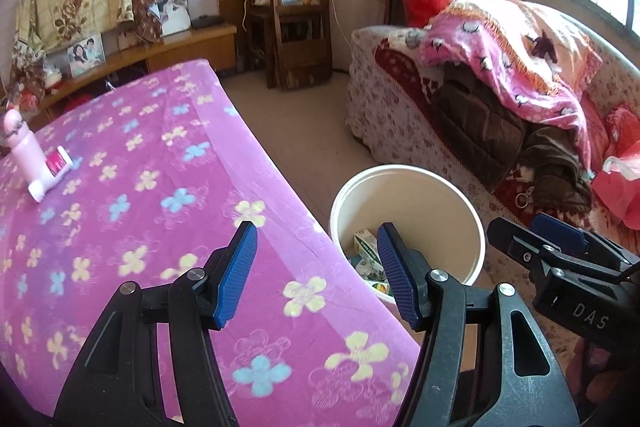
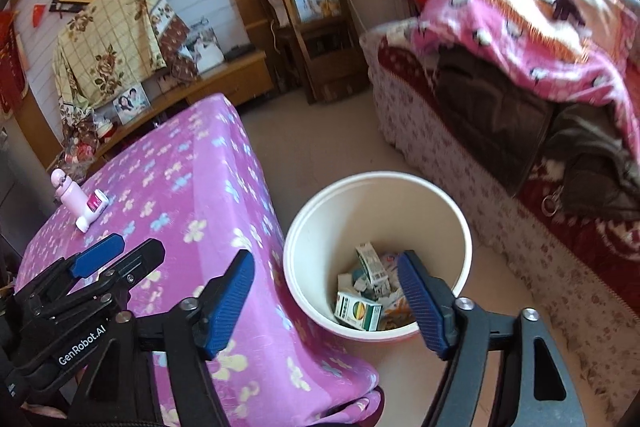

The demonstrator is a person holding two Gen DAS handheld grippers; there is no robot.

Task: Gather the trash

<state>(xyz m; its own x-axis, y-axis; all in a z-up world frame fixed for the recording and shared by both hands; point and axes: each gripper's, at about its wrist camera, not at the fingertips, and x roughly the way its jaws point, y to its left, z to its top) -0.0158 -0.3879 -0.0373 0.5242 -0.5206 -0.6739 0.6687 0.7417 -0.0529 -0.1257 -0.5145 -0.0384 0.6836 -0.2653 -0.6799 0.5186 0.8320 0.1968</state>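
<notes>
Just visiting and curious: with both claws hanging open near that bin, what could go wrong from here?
1. The bin stands close beside the table; a low claw could knock it and spill the cartons inside.
2. The pink bottle stands upright on soft cloth with a tube lying against it; grabbing one may topple the other.
3. Both claws, left and right, are close together and could collide.

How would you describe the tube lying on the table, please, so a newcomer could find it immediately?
Start at the table under the purple flowered cloth and look to its far corner. There a pink bottle stands, and the tube lies against it. It is white with a magenta band, the only thing lying flat there.
</notes>
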